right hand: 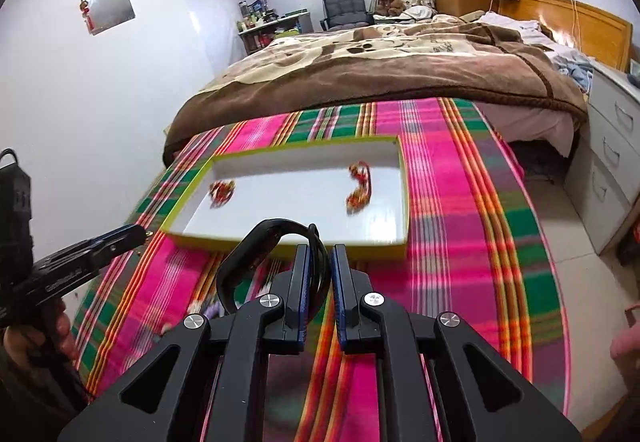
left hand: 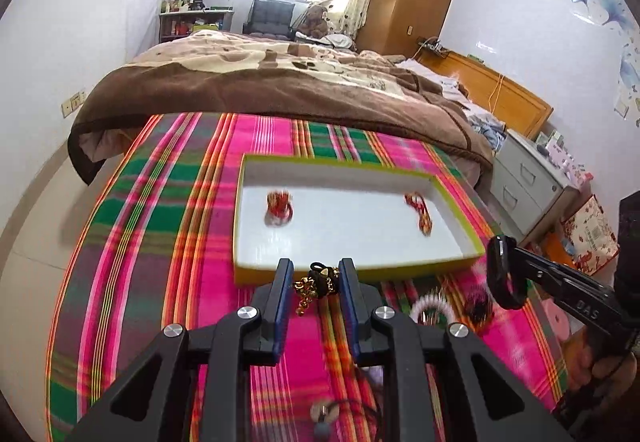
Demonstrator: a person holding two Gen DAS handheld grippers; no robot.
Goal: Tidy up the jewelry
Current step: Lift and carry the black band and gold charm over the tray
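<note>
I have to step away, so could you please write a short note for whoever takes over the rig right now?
Left tool: closed on a black and gold charm piece, just short of the tray's near wall.
Right tool: closed on a black band, also near that wall.
Done: two red pieces, and, lie in the tray.
Left: drop both held pieces in, then collect the blurred pieces on the cloth, including a white ring.
</note>
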